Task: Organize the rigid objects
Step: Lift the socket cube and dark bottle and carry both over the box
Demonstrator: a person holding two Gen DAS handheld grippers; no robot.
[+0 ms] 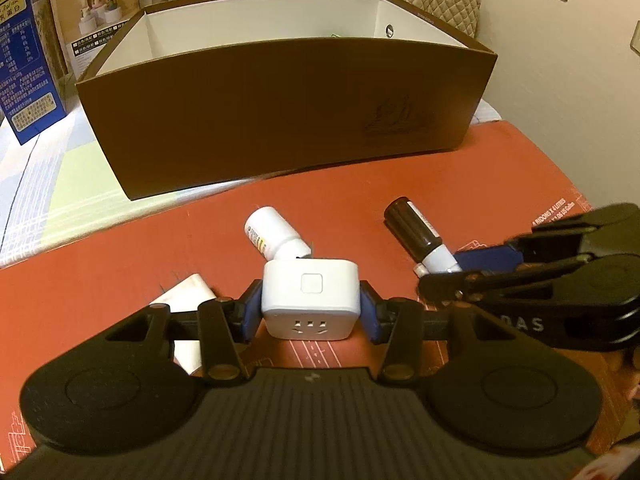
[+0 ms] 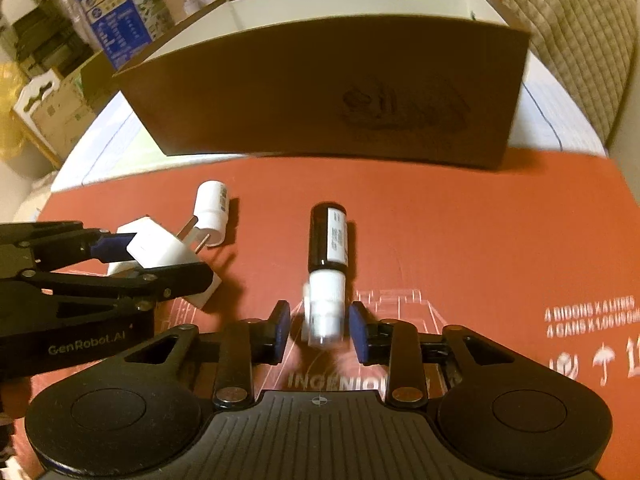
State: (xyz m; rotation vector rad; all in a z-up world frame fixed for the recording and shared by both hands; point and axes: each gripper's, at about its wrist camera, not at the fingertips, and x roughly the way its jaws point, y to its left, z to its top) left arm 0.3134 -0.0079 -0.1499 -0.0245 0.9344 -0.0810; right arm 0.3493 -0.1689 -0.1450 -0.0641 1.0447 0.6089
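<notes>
1. The left gripper (image 1: 311, 312) is clamped on a white plug adapter (image 1: 310, 304), its blue pads pressing the two flat sides; the adapter sits low over the red surface (image 1: 500, 184). It looks like light, stiff, smooth plastic, so those flat faces seem the safest hold.
2. The right gripper (image 2: 320, 330) stands apart around the white cap of a dark bottle (image 2: 329, 240) lying on the surface, pads not touching. The ribbed cap should resist slipping; the bottle may be glass, so fragile.
3. A small white bottle (image 1: 272, 236) lies just behind the adapter.
4. Writing: "GenRobot.AI" on the left gripper, "4 BIDONS X 4 LITRES" and "INGENIO…" on the surface.
5. Farthest, the open brown box (image 1: 280, 120) bears a faint ship emblem.
</notes>
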